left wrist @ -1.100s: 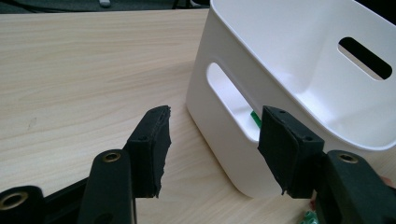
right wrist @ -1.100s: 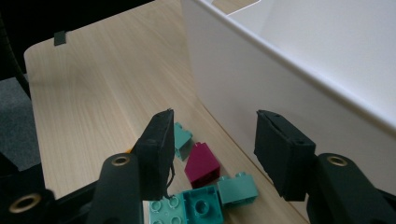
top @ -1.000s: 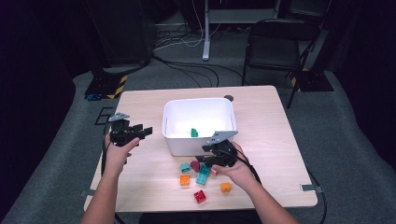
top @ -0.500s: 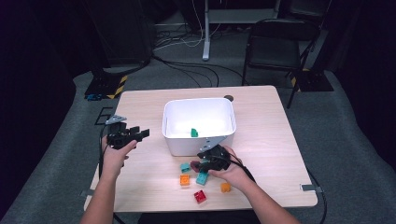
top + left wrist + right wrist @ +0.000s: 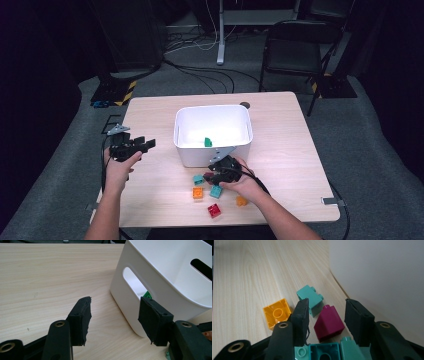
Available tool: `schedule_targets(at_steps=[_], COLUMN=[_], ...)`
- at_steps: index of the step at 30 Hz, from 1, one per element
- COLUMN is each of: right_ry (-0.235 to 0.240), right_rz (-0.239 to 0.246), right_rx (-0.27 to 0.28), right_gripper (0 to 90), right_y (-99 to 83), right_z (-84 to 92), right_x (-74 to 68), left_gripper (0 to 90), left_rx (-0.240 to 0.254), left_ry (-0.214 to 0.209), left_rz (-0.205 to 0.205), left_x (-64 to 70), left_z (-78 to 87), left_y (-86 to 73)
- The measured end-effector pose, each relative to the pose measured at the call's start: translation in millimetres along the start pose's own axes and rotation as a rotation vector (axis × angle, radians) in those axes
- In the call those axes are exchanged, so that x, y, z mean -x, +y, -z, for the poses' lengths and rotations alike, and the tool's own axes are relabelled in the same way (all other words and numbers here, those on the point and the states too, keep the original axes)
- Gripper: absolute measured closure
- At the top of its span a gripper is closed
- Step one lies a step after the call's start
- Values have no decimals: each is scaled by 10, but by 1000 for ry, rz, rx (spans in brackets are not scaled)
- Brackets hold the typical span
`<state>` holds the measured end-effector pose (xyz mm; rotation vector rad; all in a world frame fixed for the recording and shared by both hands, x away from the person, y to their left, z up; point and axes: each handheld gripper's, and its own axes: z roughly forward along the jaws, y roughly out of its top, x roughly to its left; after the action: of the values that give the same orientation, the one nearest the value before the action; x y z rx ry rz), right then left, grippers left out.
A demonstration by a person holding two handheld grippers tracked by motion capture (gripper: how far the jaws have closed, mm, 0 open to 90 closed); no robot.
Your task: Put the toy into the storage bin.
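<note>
The right gripper (image 5: 325, 315) is low over the surface (image 5: 300, 150), just beside the white bin (image 5: 212, 132), and its jaws have just been closing around a dark magenta brick (image 5: 328, 323) that lies between them, not yet pressed. The left gripper (image 5: 113, 320) hovers with its jaws apart and nothing between them, near the bin's left wall.

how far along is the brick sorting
Early. Done: one green brick lies in the bin. In hand: the right gripper has just been closing around a magenta brick, pads not yet touching. Left: teal, orange and red bricks on the table.
</note>
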<state>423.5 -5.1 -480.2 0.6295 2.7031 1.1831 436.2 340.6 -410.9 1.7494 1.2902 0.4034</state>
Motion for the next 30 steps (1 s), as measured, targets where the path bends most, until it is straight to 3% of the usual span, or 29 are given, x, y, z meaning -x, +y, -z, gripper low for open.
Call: schedule_targets(at_steps=[10, 17, 30], right_ry=[-14, -22, -17], right_rz=[40, 67, 33], right_rx=[-53, -83, -89], right_gripper=[527, 551, 579], right_y=[-13, -50, -69], right_z=[-121, -96, -109], right_x=[-39, -53, -41], left_gripper=[428, 428, 428], left_rx=[9, 6, 6], left_ry=[5, 4, 3], left_rz=[7, 4, 6], left_x=[-29, -30, -31], left_z=[23, 16, 14], left_y=[-7, -3, -2])
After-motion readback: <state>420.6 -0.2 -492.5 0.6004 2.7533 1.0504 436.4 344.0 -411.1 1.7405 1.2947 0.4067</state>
